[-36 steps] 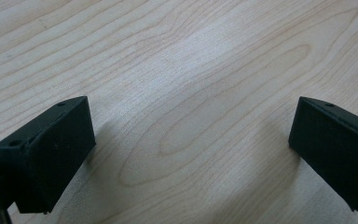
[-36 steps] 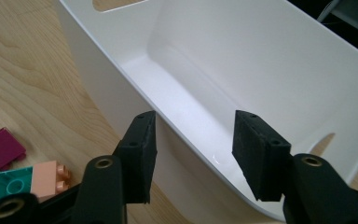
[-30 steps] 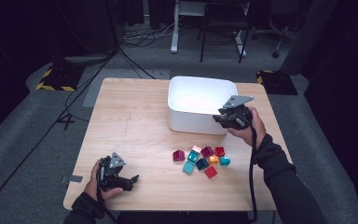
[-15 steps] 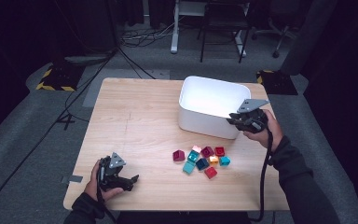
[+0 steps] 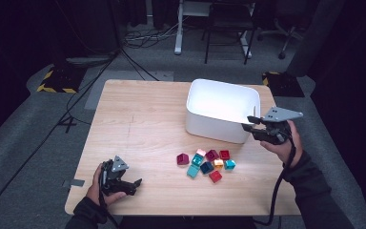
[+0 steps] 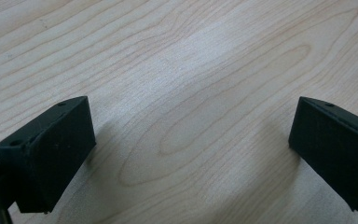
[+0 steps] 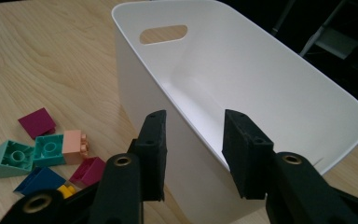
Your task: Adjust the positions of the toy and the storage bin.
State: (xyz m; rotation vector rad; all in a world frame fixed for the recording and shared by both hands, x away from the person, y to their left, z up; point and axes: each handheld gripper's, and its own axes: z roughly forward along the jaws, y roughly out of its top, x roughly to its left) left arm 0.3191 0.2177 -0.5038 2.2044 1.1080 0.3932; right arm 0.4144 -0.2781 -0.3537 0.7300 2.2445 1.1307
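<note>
bin [image 5: 221, 114] shifted right vs earlier | r tongs [image 7: 193, 140] straddle its rim, part open | l tongs [image 6: 186, 149] wide, unmoved

Desk [image 5: 138, 124]: your light wood top.
Chair [image 5: 228, 24]: behind your desk, on grey floor.
Hazard tape [image 5: 55, 88]: far left.
</note>
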